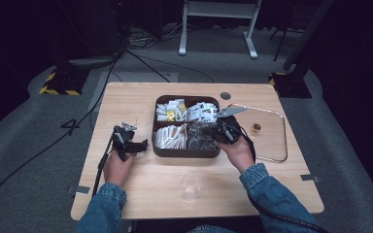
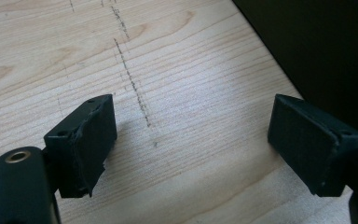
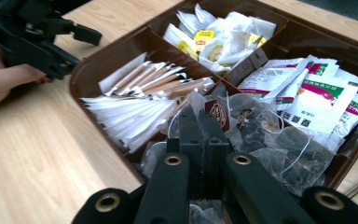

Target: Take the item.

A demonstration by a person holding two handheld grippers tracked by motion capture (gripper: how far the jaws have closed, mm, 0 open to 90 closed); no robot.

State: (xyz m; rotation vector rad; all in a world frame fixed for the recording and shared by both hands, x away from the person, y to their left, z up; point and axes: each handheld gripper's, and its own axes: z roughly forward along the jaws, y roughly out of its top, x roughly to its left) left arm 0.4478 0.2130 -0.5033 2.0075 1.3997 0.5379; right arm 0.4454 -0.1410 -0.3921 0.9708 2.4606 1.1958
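A brown four-part box (image 1: 187, 152) stands mid-table. Its near right part holds translucent tea bags (image 3: 279, 149), and my right gripper (image 3: 202, 116) sits over that heap with its jaws pressed together. A thin tea bag (image 3: 196, 100) with a brown tag (image 3: 219, 114) appears pinched at the tips. From the high view, the right gripper (image 1: 209, 133) hovers over that same compartment. My left gripper (image 1: 136, 144) rests left of the box with nothing between its jaws. In its own view the left gripper (image 2: 191, 140) stands open over bare wood.
The other compartments hold paper stick packets (image 3: 135, 107), white-and-yellow sachets (image 3: 214, 39) and printed white packets (image 3: 307, 98). A clear cup (image 1: 191, 184) stands near the table's front edge. A glass lid (image 1: 267, 131) lies right of the box.
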